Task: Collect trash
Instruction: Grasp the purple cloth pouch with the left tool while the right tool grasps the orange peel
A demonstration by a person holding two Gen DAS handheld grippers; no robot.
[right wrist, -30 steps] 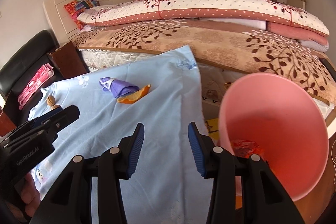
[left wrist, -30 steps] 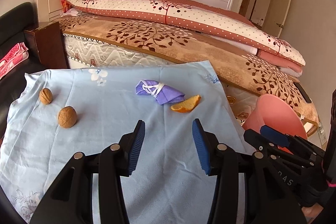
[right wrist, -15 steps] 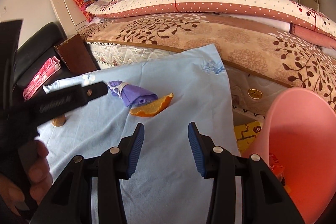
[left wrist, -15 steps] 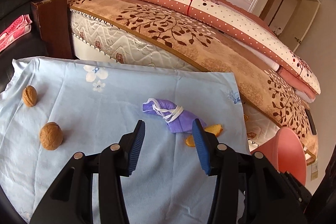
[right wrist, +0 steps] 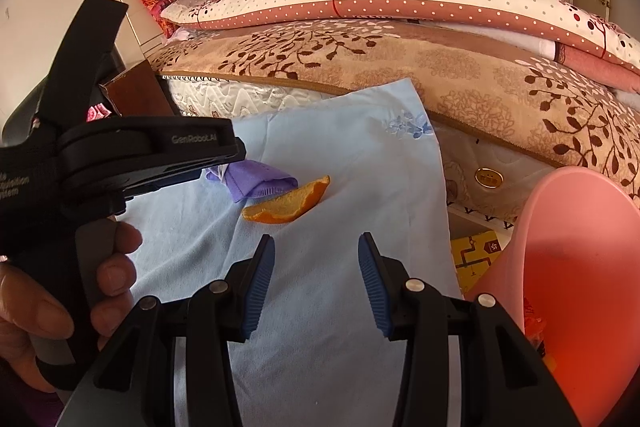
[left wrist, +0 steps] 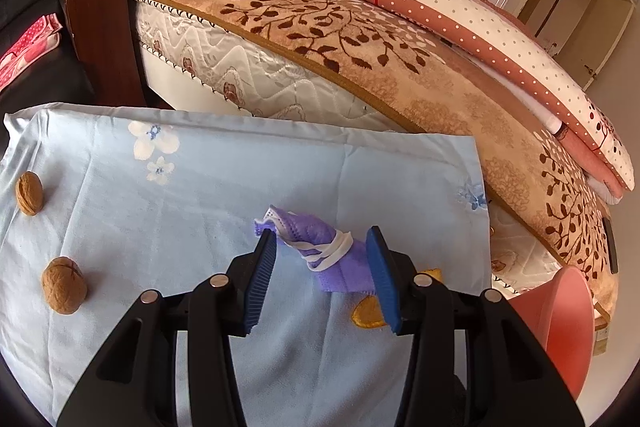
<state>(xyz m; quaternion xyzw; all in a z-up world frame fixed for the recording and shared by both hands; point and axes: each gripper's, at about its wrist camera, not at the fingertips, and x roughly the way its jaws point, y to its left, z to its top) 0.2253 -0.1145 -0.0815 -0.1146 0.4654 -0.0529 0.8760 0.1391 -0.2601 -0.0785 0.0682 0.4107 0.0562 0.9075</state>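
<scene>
Beside a made bed, a light blue floral cloth (left wrist: 208, 187) covers the work surface, carrying 2 walnuts (left wrist: 64, 290), an orange peel (right wrist: 287, 202) and a crumpled purple face mask (left wrist: 320, 247). The left gripper (left wrist: 322, 277) straddles the mask with jaws spread, not yet closed, while the right gripper (right wrist: 316, 281) hovers released and empty near the peel. Some trash already lies in the pink bin (right wrist: 580, 267), so the job looks partly done, with mask and peel left.
</scene>
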